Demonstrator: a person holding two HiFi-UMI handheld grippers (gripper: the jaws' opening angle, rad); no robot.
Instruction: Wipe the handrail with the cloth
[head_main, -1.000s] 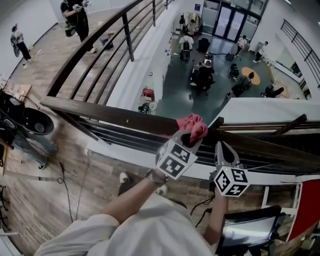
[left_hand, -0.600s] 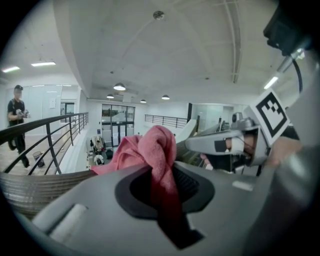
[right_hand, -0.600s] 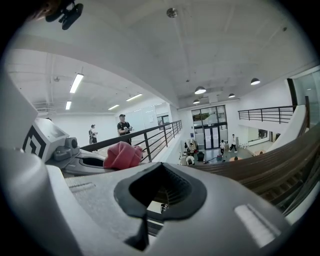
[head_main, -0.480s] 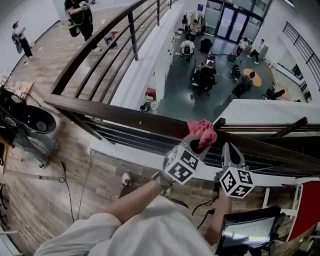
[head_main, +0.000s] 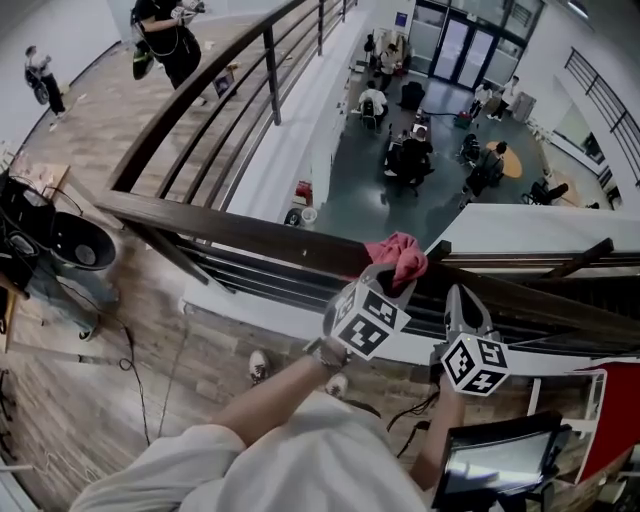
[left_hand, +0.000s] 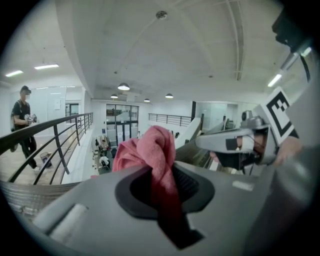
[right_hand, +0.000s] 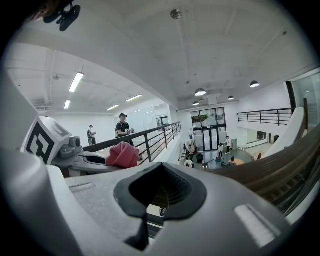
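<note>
A dark wooden handrail (head_main: 240, 232) crosses the head view from left to right. A pink cloth (head_main: 398, 255) lies bunched on top of it, and my left gripper (head_main: 392, 272) is shut on it from the near side. In the left gripper view the cloth (left_hand: 150, 152) stands up out of the shut left gripper (left_hand: 162, 200). Just right of it, my right gripper (head_main: 457, 298) hangs beside the rail with its jaws together and nothing in them. The right gripper view shows the right gripper (right_hand: 155, 192), the cloth (right_hand: 122, 154) at left, and the handrail (right_hand: 280, 165) at right.
A curved railing (head_main: 200, 90) runs away at the upper left, with a person (head_main: 165, 40) walking beside it. Past the rail is a drop to a lower floor with several people (head_main: 405, 150). Black equipment (head_main: 60, 240) stands at left and a screen (head_main: 495, 460) at the bottom right.
My left gripper and the cloth have slid a little to the right along the handrail. The right gripper has shifted right alongside it.
</note>
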